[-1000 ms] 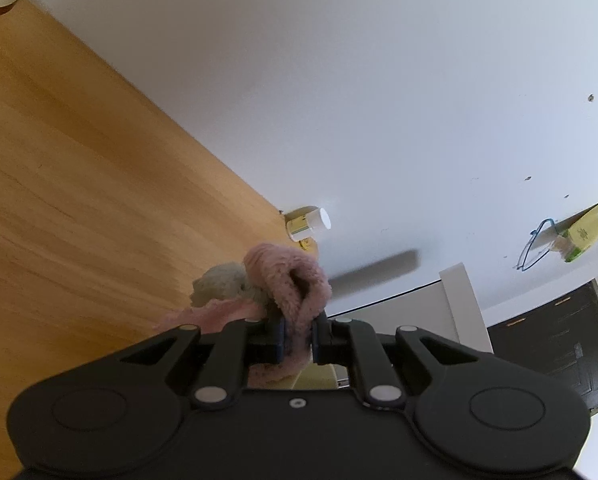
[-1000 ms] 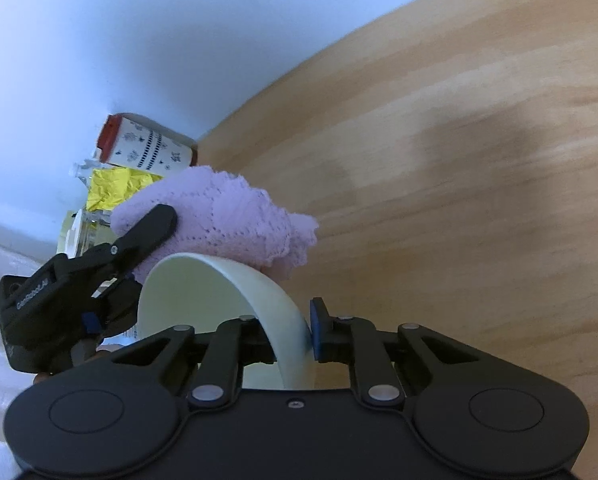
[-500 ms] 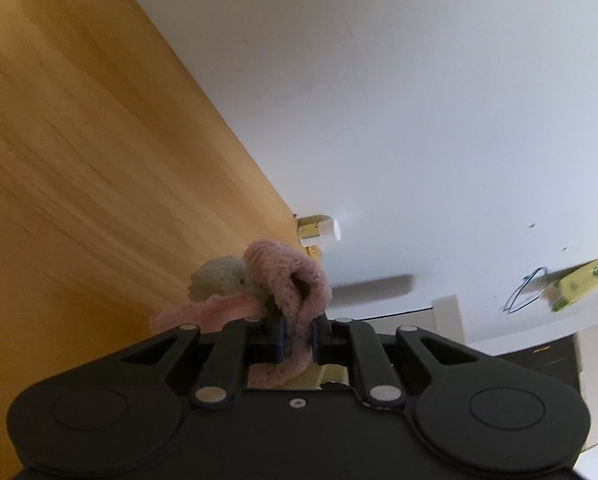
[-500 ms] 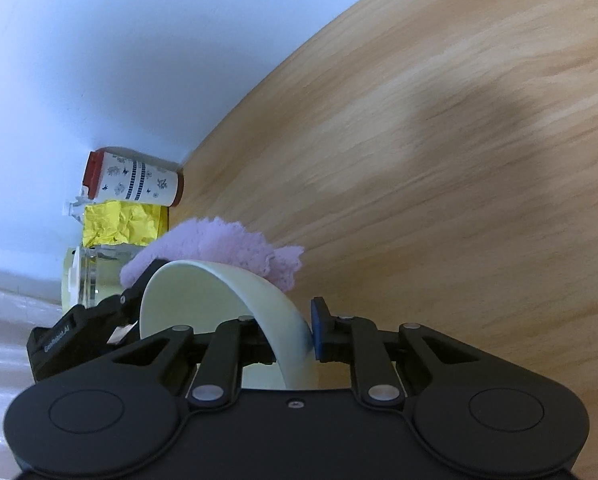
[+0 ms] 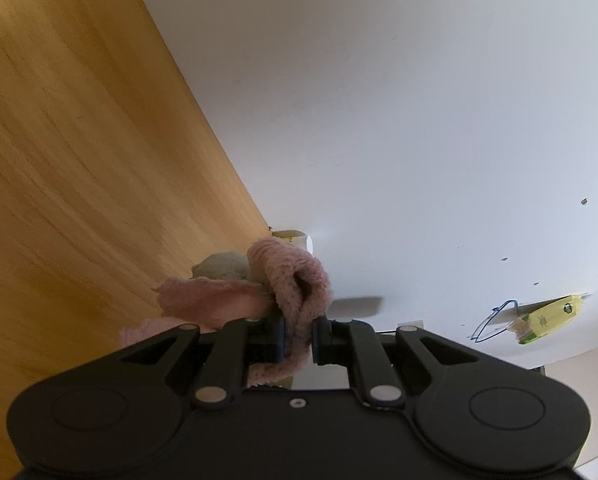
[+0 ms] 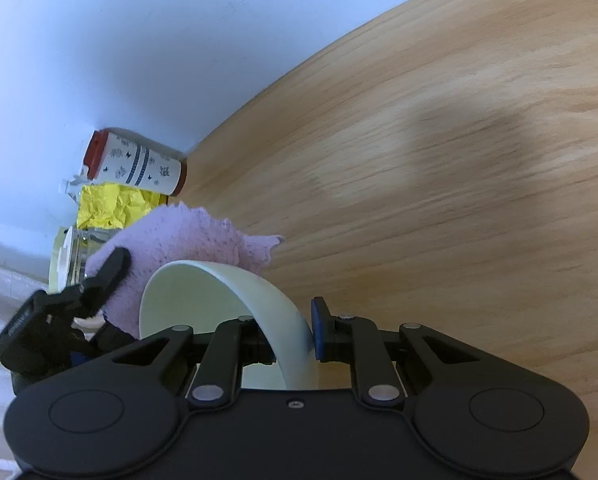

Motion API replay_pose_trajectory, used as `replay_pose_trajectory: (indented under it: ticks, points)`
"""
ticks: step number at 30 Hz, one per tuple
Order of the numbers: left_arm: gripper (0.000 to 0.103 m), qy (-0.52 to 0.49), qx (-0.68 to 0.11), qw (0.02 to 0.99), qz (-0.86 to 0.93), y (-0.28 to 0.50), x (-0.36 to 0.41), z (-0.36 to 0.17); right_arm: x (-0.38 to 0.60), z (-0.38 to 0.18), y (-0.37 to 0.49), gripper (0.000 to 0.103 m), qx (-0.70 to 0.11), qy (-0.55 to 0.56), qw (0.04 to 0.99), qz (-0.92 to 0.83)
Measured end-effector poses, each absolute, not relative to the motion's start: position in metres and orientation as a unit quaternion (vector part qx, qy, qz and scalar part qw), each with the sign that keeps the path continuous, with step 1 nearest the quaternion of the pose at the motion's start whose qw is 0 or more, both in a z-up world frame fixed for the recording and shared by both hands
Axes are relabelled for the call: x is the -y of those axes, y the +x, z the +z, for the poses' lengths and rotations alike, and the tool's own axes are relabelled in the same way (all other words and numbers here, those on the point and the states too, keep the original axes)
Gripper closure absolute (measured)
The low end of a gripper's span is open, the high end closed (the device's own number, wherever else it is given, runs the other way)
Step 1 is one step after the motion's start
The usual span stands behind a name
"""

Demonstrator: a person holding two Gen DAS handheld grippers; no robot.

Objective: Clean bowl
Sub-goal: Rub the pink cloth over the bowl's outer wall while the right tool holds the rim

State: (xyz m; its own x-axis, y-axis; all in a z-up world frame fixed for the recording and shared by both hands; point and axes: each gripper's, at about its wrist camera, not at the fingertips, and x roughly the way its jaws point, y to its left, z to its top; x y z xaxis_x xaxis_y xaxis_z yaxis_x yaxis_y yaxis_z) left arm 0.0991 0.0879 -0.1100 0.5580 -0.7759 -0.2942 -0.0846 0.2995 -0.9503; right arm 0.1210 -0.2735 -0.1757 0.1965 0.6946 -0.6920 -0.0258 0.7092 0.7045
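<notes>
Pale bowl [image 6: 259, 300] clamped in right tongs [image 6: 293, 338]; left tongs [image 5: 297, 338] pinch pink cloth [image 5: 291, 284].

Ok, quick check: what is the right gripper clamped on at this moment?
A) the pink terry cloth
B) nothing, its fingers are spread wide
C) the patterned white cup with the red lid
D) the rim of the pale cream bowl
D: in the right wrist view the right gripper pinches the rim of the pale cream bowl, while the pink terry cloth sits in the left gripper.
</notes>
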Motion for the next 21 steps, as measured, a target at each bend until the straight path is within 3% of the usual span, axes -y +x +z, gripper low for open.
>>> replay_pose_trajectory:
  ticks: [21]
  points:
    - [0.093, -0.529, -0.441, 0.671, -0.273, 0.119, -0.075, -0.125, 0.284, -0.156, 0.116, 0.084, -0.552, 0.299, 0.727, 0.279]
